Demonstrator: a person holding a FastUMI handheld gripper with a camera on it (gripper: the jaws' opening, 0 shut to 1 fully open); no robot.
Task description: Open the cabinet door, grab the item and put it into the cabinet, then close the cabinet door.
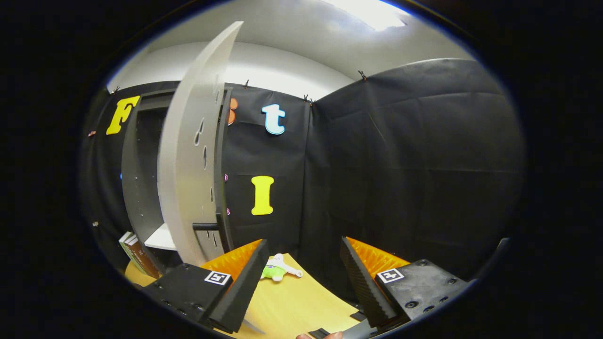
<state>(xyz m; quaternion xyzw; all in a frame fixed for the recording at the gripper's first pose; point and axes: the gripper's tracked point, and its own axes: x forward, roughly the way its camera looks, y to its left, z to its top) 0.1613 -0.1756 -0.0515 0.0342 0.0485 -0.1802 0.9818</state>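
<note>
A dark cabinet (pixel 136 179) stands to the left beyond my fingers. Its pale door (pixel 188 179) is swung open toward me, edge-on, with a dark bar handle (pixel 206 227) low on it. A white shelf (pixel 161 238) shows inside. A small green and white plush toy (pixel 278 268) lies on the yellow table (pixel 292 301), just ahead of my left finger and to the right of the door. My gripper (pixel 301 261) is open, with nothing between its fingers.
A book (pixel 136 256) leans by the cabinet's foot at the left. Black cloth walls close off the back and right. A fingertip (pixel 320 335) shows under the gripper.
</note>
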